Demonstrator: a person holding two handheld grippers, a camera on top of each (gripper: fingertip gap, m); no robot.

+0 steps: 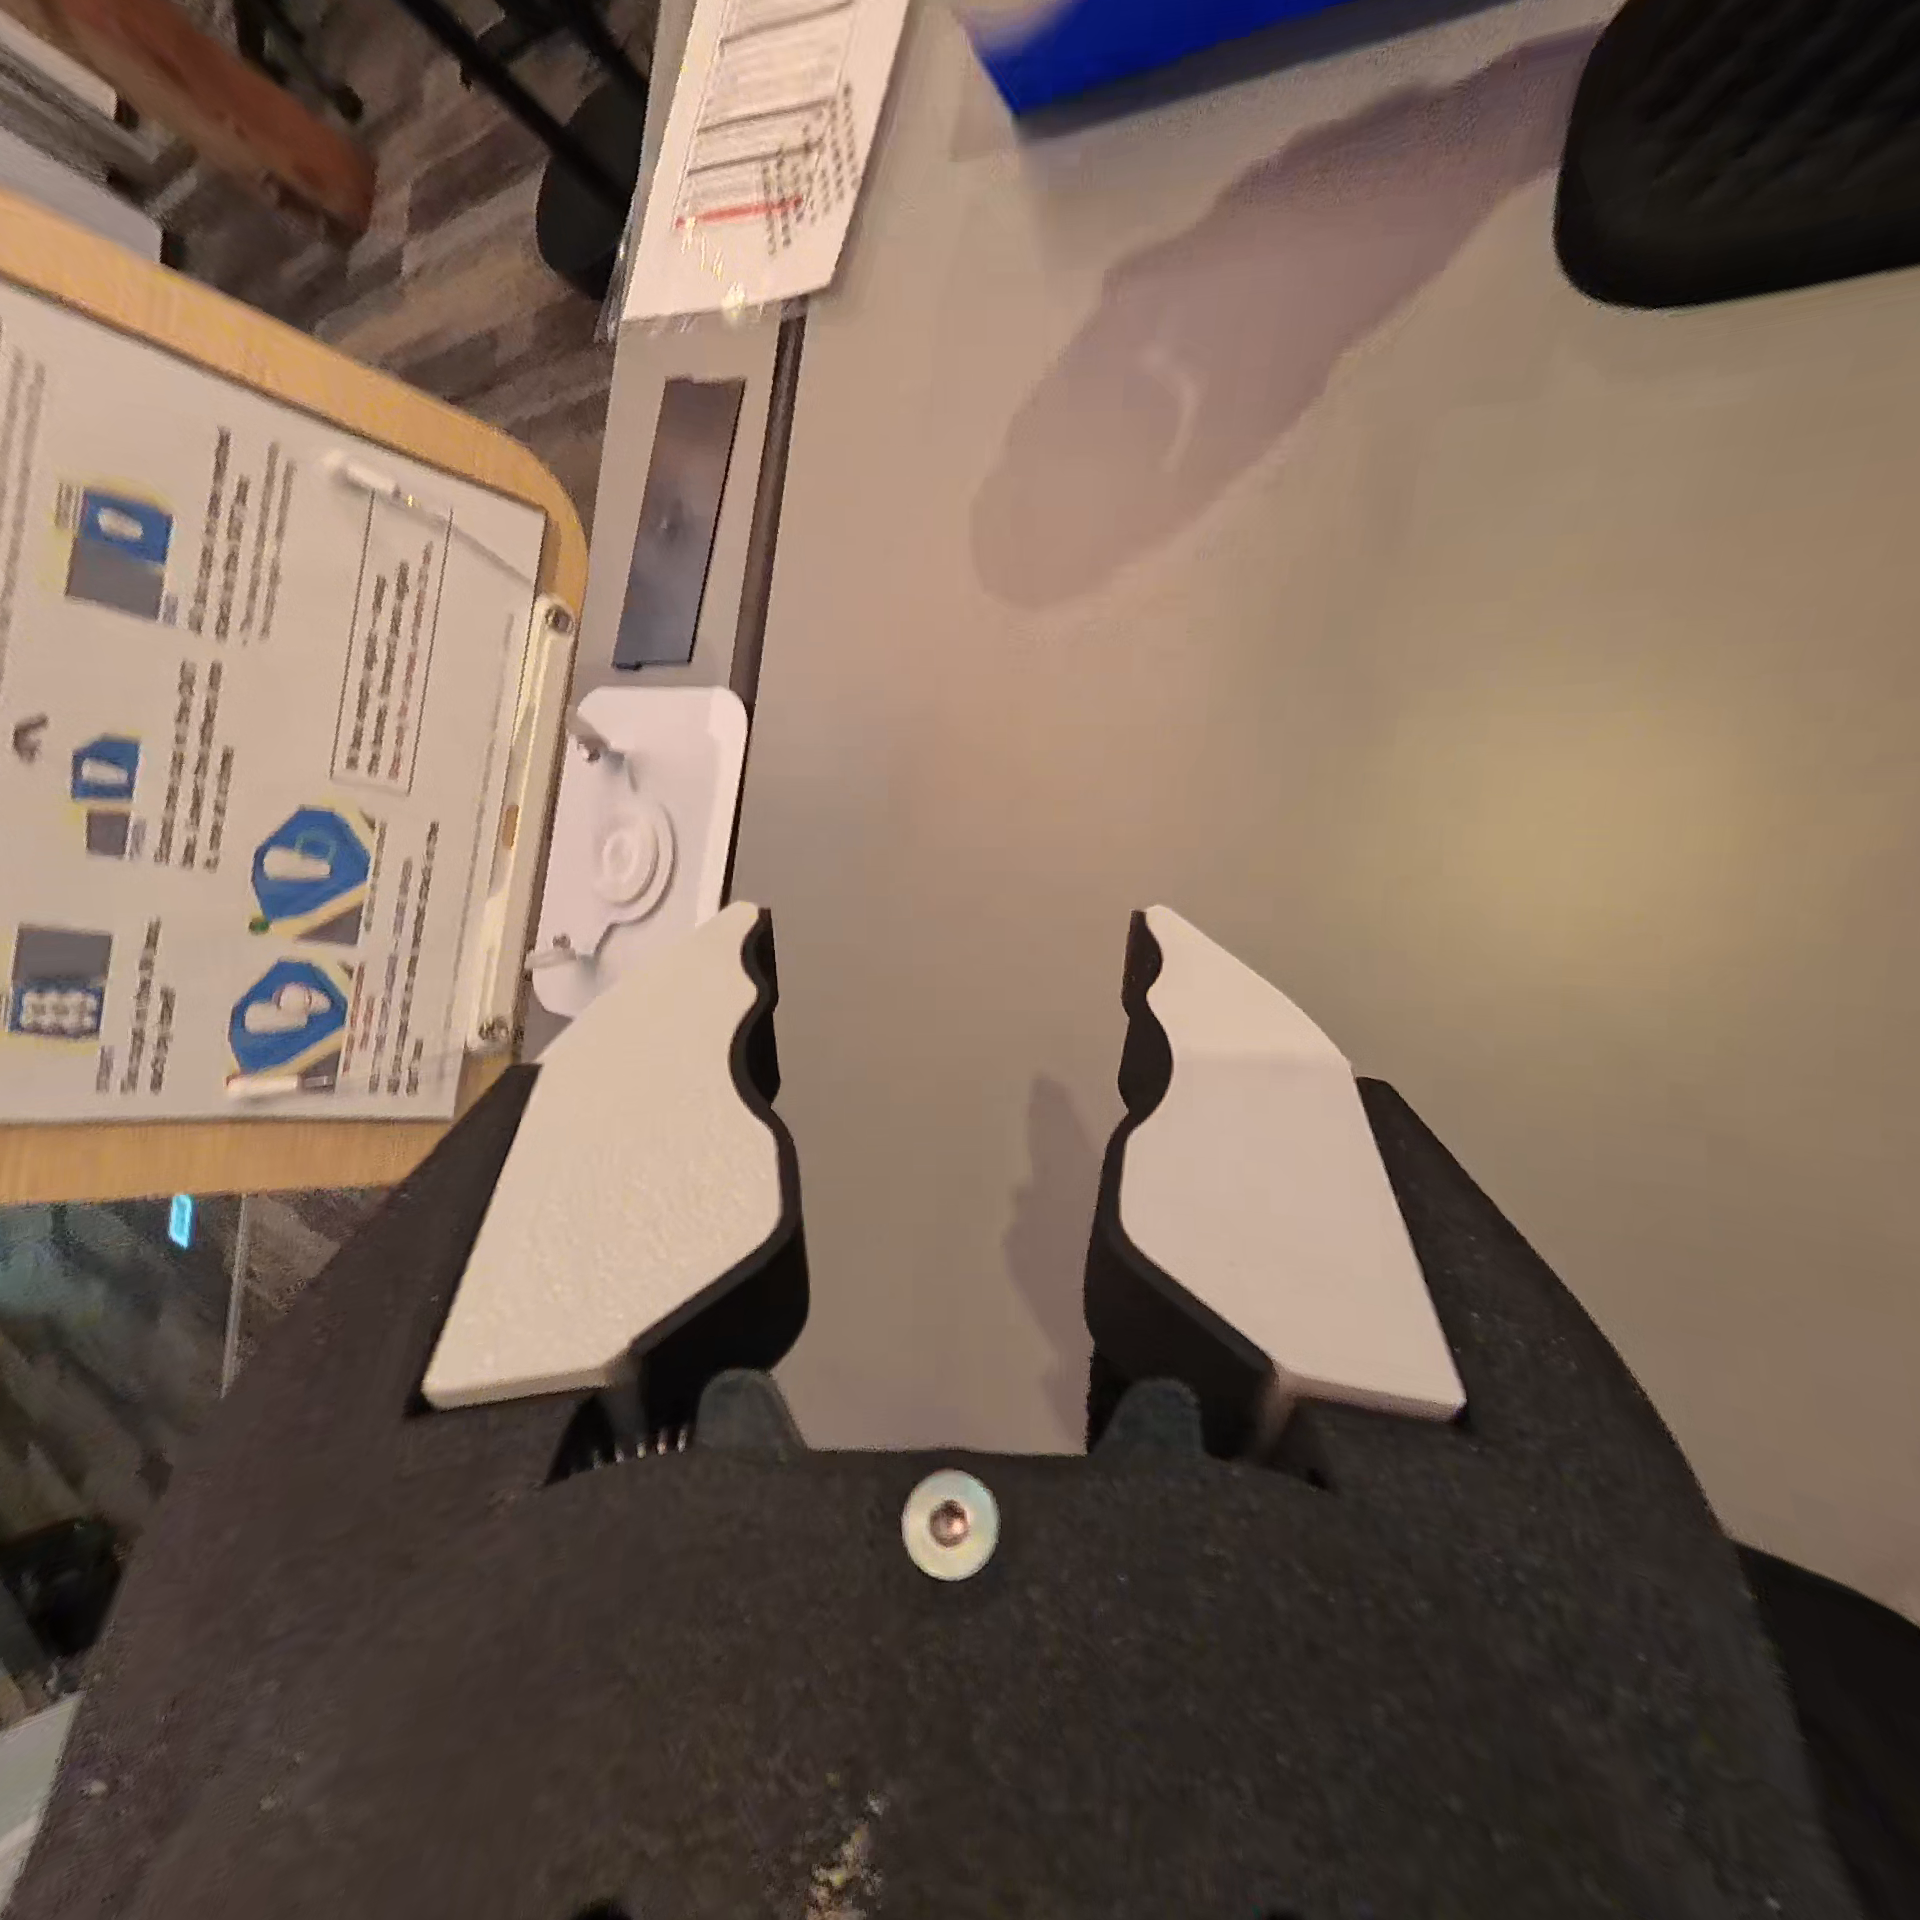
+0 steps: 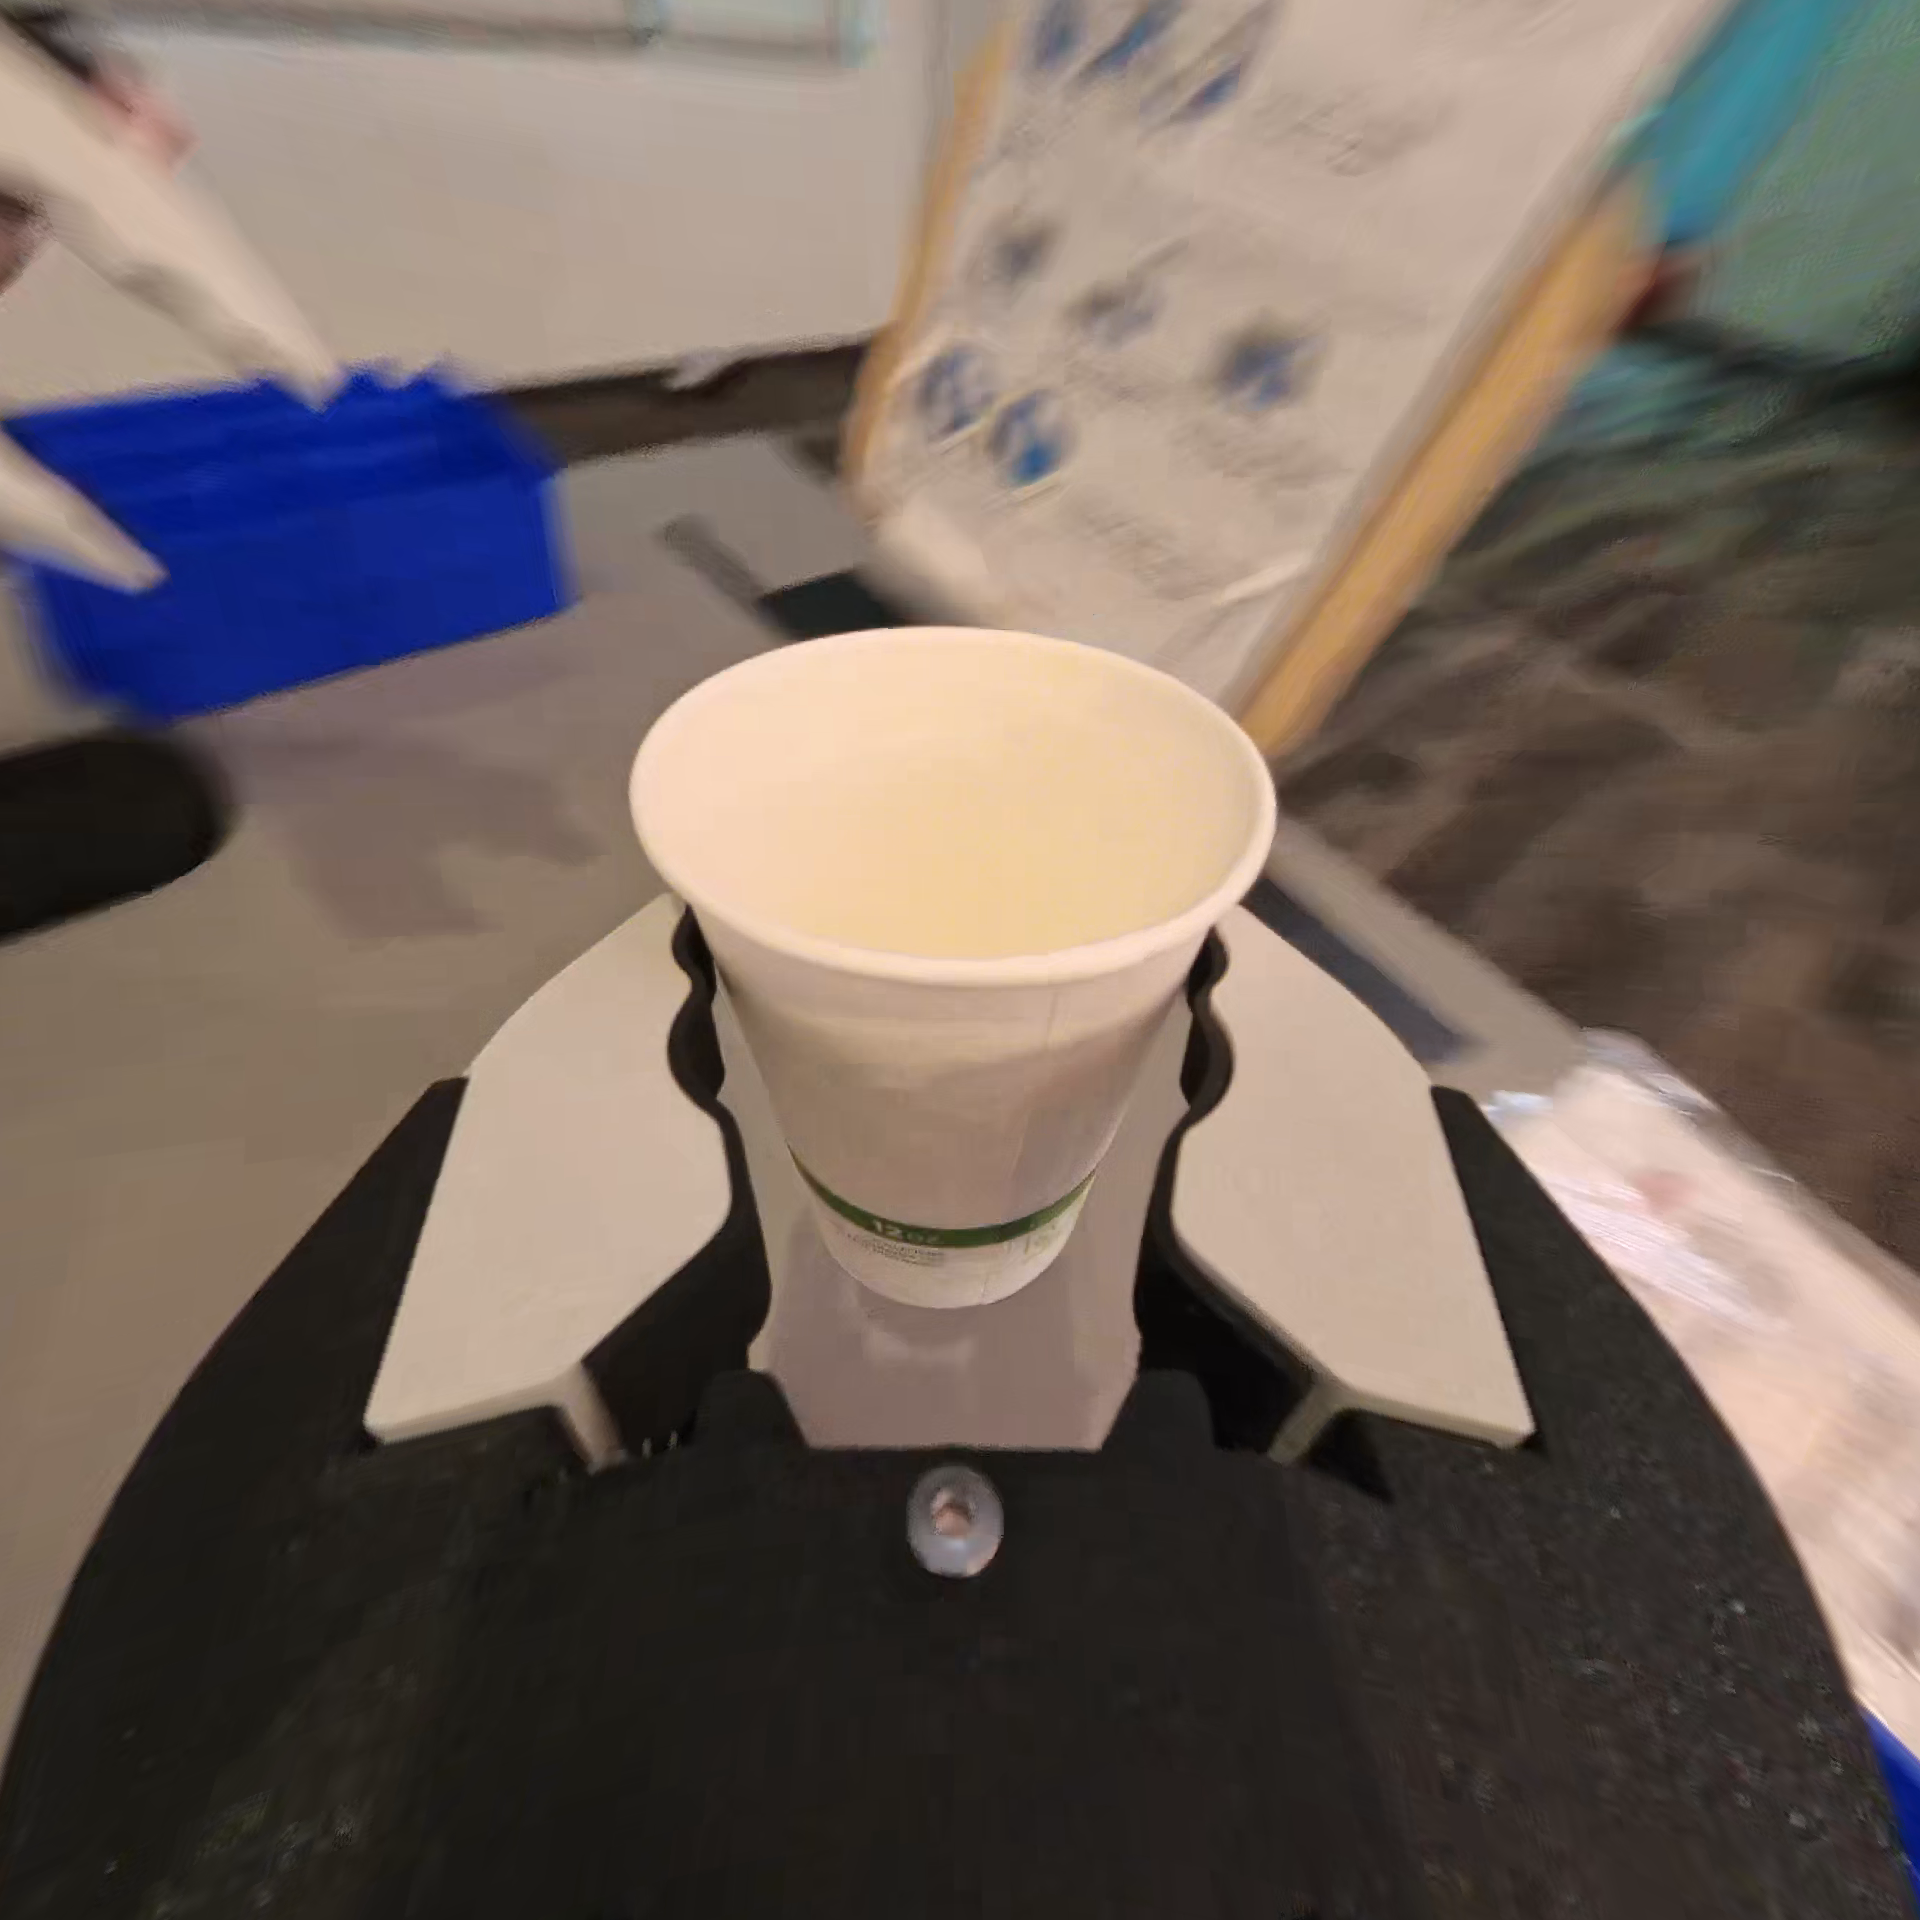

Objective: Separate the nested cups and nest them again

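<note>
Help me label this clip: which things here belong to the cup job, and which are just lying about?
Part of the job:
- paper cup, held by the right gripper
- left gripper, open and empty

Lying about:
- blue bin
- instruction board
- printed sheet
- white plastic plate

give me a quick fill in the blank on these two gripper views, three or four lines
1. The right gripper is shut on a white paper ____.
2. The left gripper is open and holds ____.
3. The band near the base of the cup is ____ in colour.
4. The bin on the table is ____.

Missing words: cup; nothing; green; blue
</note>
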